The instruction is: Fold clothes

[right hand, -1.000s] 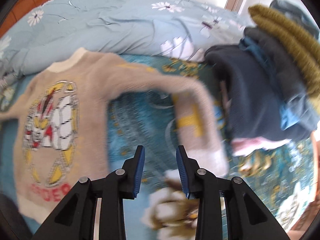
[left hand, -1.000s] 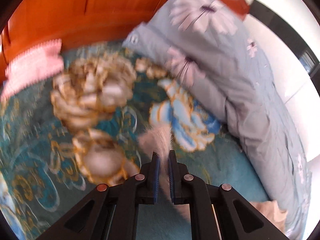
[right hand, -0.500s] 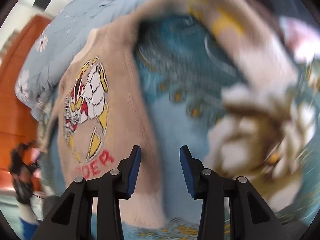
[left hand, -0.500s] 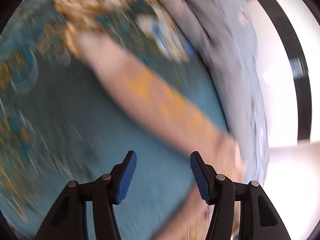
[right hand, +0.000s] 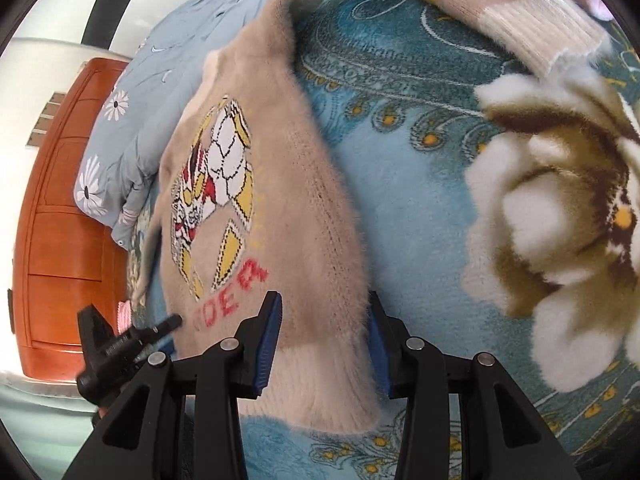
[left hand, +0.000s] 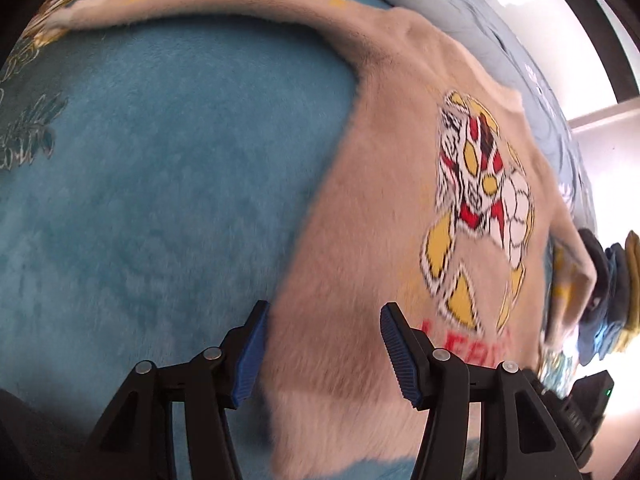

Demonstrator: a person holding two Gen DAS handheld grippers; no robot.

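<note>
Beige and fluffy, the sweater (left hand: pixel 384 184) is spread flat on the teal bed blanket (left hand: pixel 160 152), front side up, with its long axis running away from both tools towards the collar. The left tool (left hand: pixel 322 354) is held open over one bottom corner of the hem, and the right tool (right hand: pixel 324 344) is held open over the other corner. Nothing is gripped yet. Both corners seem equally near, so a lift of the hem towards the collar is judged likely.
</note>
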